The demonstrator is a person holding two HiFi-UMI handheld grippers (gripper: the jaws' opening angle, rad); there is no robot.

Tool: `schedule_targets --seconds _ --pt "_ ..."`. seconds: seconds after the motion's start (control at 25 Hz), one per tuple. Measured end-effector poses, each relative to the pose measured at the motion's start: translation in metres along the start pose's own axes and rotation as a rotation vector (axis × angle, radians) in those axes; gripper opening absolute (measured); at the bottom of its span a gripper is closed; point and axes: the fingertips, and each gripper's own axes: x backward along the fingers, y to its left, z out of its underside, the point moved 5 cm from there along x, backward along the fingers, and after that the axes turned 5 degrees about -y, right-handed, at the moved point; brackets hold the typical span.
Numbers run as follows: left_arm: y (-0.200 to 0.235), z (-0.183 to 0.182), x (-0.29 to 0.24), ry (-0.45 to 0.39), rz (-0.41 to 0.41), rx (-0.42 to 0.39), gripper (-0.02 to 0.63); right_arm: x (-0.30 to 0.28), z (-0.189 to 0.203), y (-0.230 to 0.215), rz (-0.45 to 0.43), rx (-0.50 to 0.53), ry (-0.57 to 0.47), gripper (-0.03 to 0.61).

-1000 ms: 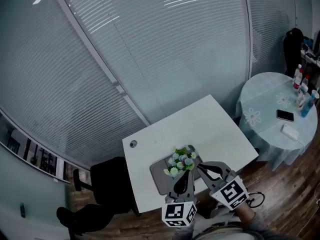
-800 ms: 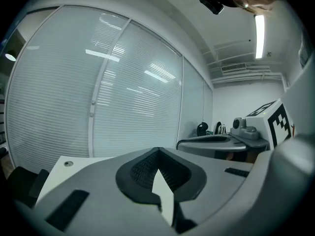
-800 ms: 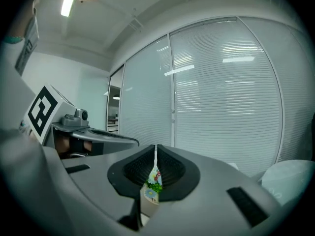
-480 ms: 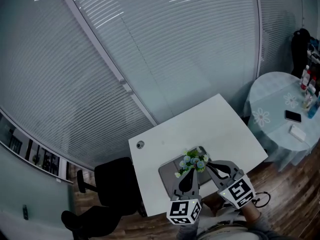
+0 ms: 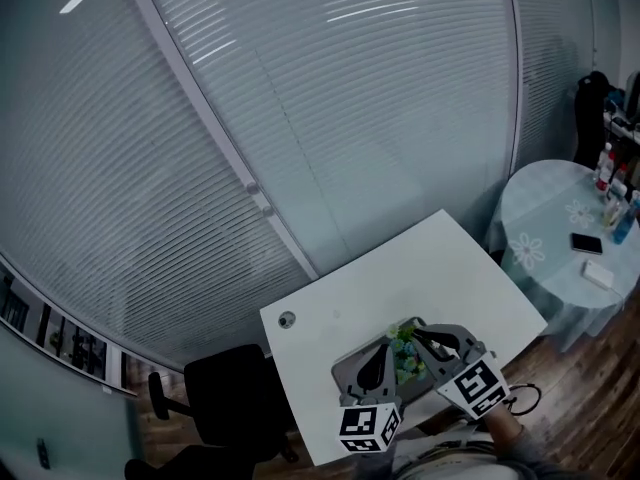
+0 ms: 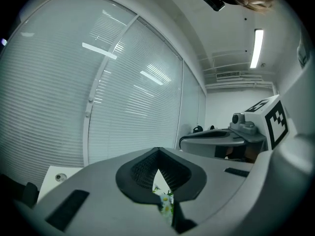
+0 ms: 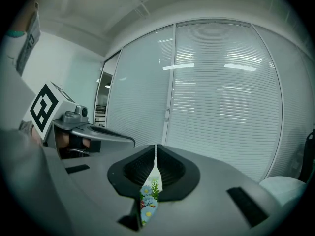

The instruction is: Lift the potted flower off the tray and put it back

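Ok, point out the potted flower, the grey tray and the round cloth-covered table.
potted flower with pale blooms (image 5: 404,345): head view, on the blooms.
flat grey tray (image 5: 342,376): head view, left rim.
round cloth-covered table (image 5: 550,208): head view, bare cloth.

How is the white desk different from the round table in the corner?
The white desk is rectangular; the round table is a circle. The desk's top is bare white; the round table wears a pale cloth with flower prints. The desk has a grey tray, with a potted flower over it; the round table holds bottles and a dark phone. Both stand on the wooden floor.
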Motion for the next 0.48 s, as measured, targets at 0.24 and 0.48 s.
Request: schedule_targets --seconds 0.24,0.48 --pt "0.035 0.006 -0.009 0.007 0.013 -0.008 0.011 -0.030 0.011 0.003 0.031 0.049 0.051 0.025" --pt "0.045 0.015 -0.020 0.035 0.042 0.013 0.011 -0.032 0.016 -0.013 0.086 0.002 0.039 0.025"
